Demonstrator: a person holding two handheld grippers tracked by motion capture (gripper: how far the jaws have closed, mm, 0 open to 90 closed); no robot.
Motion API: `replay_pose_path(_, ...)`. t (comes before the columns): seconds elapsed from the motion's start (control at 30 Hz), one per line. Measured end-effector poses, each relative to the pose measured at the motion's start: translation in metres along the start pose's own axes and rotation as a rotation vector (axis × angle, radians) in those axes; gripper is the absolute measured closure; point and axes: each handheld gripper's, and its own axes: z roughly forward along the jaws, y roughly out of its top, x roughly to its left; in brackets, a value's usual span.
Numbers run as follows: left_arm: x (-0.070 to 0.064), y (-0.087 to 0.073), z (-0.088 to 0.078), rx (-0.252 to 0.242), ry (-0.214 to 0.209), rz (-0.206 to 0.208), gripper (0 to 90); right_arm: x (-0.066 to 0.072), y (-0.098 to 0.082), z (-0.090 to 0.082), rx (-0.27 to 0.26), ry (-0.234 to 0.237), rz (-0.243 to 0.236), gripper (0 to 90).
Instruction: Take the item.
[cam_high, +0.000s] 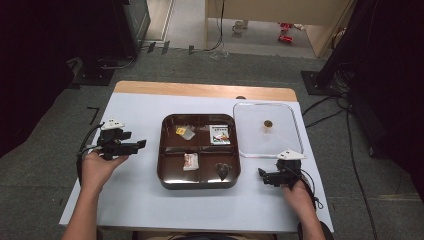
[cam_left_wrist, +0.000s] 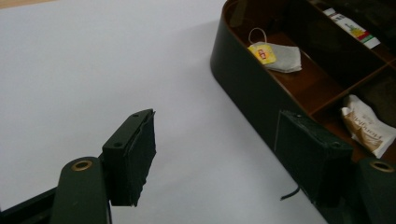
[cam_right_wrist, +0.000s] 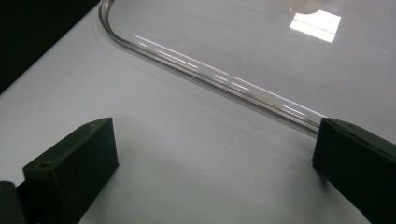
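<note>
Resting on a white table (cam_high: 135, 195), the left gripper (cam_left_wrist: 215, 154) and right gripper (cam_right_wrist: 215, 168) both stand with jaws spread, grasping nothing; a dark brown four-compartment tray (cam_high: 167, 177) sits between them, a clear plastic lid (cam_high: 295, 125) lying flat just beside its right; the lid's slick rim could slip (my guess); a cream sachet (cam_left_wrist: 366, 130) reads roughly "Hongpha"; the tea bag's yellow tag (cam_left_wrist: 263, 52) is unreadable.

Both hands are holding their tongs low over the counter (cam_high: 135, 195): left tongs (cam_high: 141, 145) and right tongs (cam_high: 261, 173) are gaping wide, empty.
</note>
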Motion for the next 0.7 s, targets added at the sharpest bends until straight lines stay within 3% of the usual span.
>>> replay_pose_path(0.33,-0.012,0.005,0.005,-0.005,-0.083,-0.003,30.0,0.000,0.000,0.000,0.001,0.000,-0.001,0.0)
replay_pose_path(0.7,-0.030,0.014,0.006,-0.042,-0.129,0.065,37.7,0.000,0.000,0.000,0.000,0.000,0.000,0.0)
